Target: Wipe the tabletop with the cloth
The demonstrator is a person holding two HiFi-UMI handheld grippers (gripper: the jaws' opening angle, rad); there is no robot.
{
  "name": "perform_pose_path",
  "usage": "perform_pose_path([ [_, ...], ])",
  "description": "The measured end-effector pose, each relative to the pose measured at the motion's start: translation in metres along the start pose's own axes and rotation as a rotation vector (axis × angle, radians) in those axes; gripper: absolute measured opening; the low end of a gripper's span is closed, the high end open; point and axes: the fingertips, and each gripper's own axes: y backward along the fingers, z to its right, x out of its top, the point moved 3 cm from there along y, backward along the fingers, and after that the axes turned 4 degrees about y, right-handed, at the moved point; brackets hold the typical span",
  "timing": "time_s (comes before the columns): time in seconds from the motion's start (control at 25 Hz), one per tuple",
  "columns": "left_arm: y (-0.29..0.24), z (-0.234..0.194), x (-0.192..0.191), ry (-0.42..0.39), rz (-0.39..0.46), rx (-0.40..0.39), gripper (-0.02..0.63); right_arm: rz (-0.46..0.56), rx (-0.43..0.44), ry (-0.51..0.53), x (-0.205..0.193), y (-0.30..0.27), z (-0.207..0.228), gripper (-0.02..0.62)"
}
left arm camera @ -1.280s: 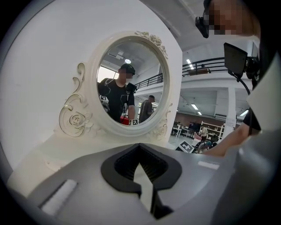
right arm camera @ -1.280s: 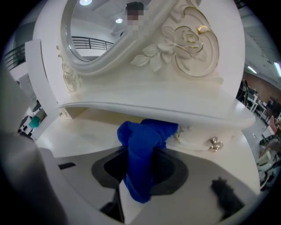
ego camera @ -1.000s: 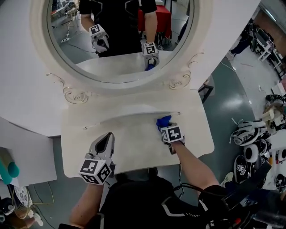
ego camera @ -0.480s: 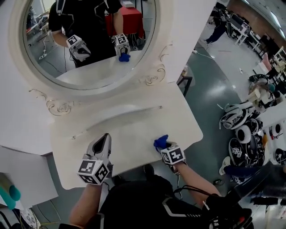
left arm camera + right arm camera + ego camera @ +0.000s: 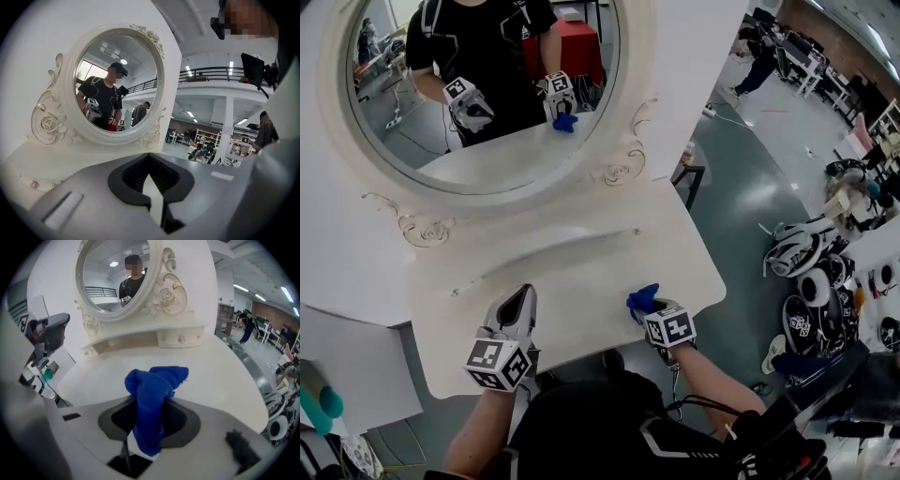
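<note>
White vanity bench [image 5: 581, 272], bare and glossy, with a round mirror [image 5: 487, 84] in a carved frame rising at its back. Grey floor [image 5: 741, 187] lies off to the right.

Right tongs [image 5: 649, 309] are pressed together on a blue cloth [image 5: 642, 300]. In the right gripper view the cloth [image 5: 152, 390] runs up between the tongs [image 5: 150, 423] and bunches in a twisted knob past the tips, above the white surface. Whether the knob presses on the bench cannot be told.

Left tongs [image 5: 517, 302] are pressed together at the tips and pinch nothing. In the left gripper view these tongs [image 5: 150, 180] point toward the mirror.

Cloth and right tongs sit over the front right part of the bench, just beside the front edge and near the right corner. Left tongs hang over the front left part, also near the front edge, well apart from the cloth.

Open bench spreads between the two tongs and back toward the mirror's base.
</note>
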Motion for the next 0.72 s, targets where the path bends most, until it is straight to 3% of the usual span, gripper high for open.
perform_pose_path([
  [0.16, 0.008, -0.004, -0.001, 0.001, -0.001, 0.051, 0.008, 0.072, -0.034, 0.031, 0.067, -0.031, 0.03, 0.135],
  [0.36, 0.019, -0.011, 0.0, 0.001, -0.004, 0.118, 0.008, 0.072, -0.099, 0.085, 0.12, -0.075, 0.058, 0.135],
  [0.56, 0.029, -0.017, -0.002, 0.011, 0.002, 0.169, 0.008, 0.041, -0.104, 0.082, 0.121, -0.095, 0.066, 0.135],
  [0.72, 0.033, -0.016, -0.006, 0.018, -0.004, 0.163, 0.008, 0.039, -0.11, 0.091, 0.109, -0.09, 0.064, 0.135],
])
